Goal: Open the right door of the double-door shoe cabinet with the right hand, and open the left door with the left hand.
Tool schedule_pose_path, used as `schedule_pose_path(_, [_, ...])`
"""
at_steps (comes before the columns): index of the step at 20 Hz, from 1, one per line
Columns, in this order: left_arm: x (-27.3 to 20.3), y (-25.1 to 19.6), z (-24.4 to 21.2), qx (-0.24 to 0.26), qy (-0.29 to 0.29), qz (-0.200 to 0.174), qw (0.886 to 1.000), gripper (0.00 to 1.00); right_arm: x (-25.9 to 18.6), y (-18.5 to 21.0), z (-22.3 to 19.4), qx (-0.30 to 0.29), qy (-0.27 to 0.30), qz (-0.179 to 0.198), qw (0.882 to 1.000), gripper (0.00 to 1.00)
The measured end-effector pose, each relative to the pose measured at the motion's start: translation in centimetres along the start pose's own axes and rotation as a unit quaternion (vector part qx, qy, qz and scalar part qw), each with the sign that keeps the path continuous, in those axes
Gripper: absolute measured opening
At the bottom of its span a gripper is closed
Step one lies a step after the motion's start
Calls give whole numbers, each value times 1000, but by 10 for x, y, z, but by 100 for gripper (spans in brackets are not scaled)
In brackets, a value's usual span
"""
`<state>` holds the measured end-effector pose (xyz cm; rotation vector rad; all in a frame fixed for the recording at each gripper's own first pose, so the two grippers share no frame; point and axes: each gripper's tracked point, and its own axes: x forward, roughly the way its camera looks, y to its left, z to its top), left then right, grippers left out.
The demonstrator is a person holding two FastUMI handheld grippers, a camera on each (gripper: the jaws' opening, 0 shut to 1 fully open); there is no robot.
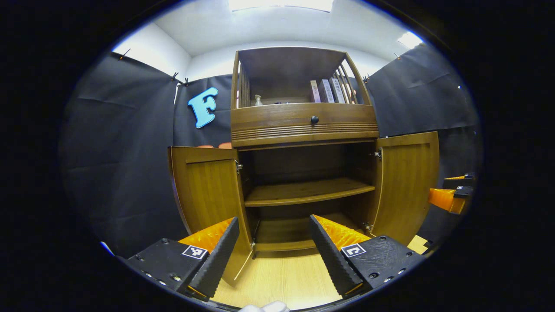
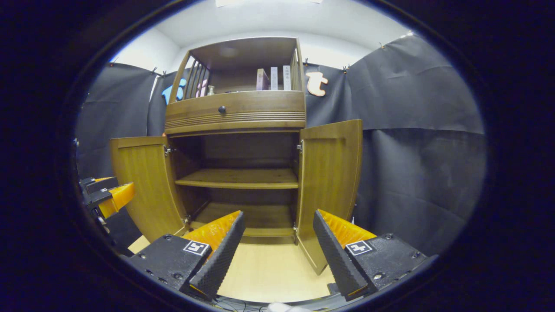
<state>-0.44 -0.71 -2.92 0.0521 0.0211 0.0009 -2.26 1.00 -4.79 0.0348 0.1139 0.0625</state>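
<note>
The wooden shoe cabinet (image 1: 303,121) (image 2: 236,112) stands against the booth wall with both lower doors swung wide. Its left door (image 1: 208,190) (image 2: 145,182) and right door (image 1: 405,182) (image 2: 331,173) stand outward, baring an empty shelf (image 1: 303,193) (image 2: 238,178). In the left gripper view my left gripper (image 1: 274,247) is open, a short way in front of the left door's lower edge, holding nothing. My right gripper (image 2: 277,247) is open in the right gripper view, just before the right door's bottom corner, and shows again at the far right (image 1: 451,197). The left gripper also shows at the far left (image 2: 106,195).
Above the doors a drawer with a dark knob (image 1: 315,119) (image 2: 221,109) stays closed. The top shelf holds books (image 1: 327,91) (image 2: 273,78) and a small bottle (image 1: 258,100). Pale wooden floor (image 1: 282,277) (image 2: 269,268) lies in front of the cabinet.
</note>
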Motion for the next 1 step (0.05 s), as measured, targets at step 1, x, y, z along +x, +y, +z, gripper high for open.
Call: schedule_pose_path(1, [1,-1,2,0,-4,0,1000,96,-1,-2,1,0,-1,-1,1000,100])
